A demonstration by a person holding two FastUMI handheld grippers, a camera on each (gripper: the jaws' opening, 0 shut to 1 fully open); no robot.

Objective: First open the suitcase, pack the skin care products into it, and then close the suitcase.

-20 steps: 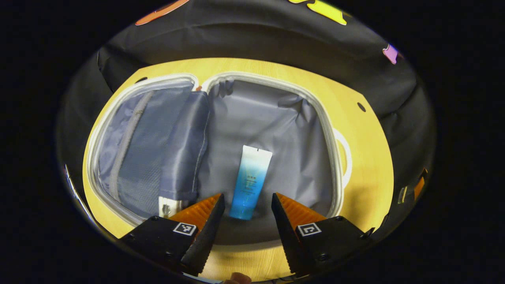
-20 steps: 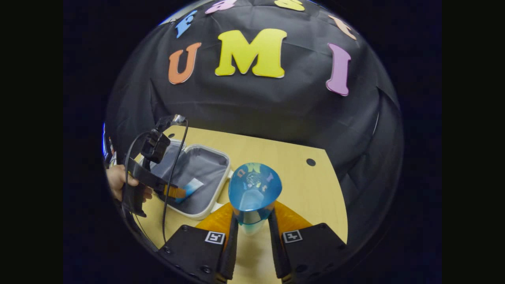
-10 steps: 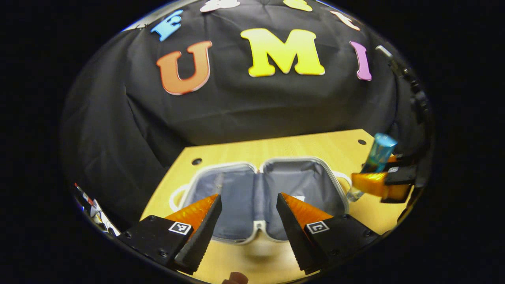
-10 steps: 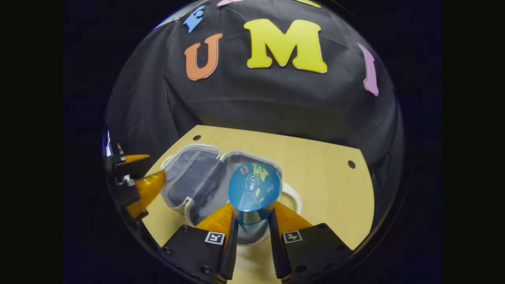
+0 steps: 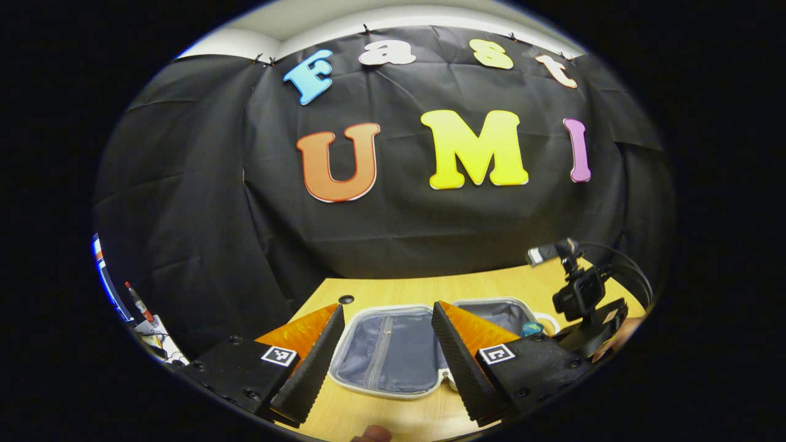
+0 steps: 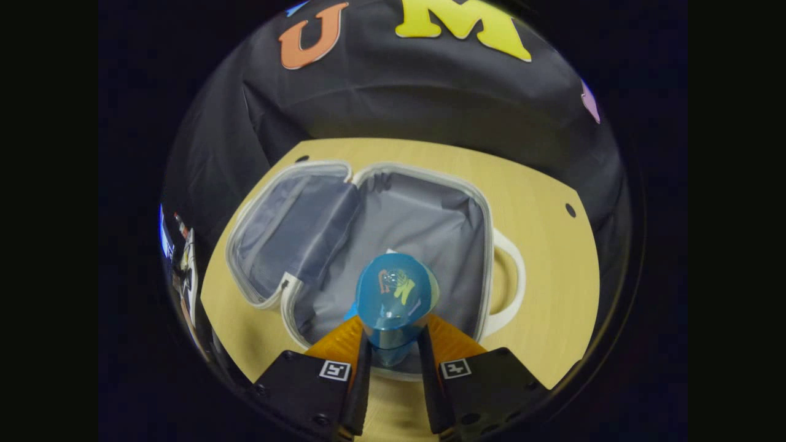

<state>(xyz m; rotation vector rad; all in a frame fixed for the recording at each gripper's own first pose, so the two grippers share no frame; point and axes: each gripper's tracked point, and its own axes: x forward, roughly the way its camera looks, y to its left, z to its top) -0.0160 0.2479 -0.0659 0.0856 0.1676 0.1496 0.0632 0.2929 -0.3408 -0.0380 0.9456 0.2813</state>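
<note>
Packing is under way: the suitcase (image 6: 393, 233) lies unzipped and spread flat on the table (image 6: 540, 258), grey lining up. The right tongs (image 6: 393, 344) pinch a blue bottle (image 6: 396, 298) with both fingers, poised over the half of the case nearer the table's right edge, the half that carries the white handle (image 6: 513, 279). The left tongs (image 5: 385, 356) hang spread apart with nothing between them, above the near edge of the suitcase (image 5: 393, 356). Next, likely, the bottle must be lowered onto the lining and let go.

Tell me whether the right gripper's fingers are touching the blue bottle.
Touching. In the right gripper view, both fingers press against the blue bottle's lower body, holding it above the open suitcase.
</note>
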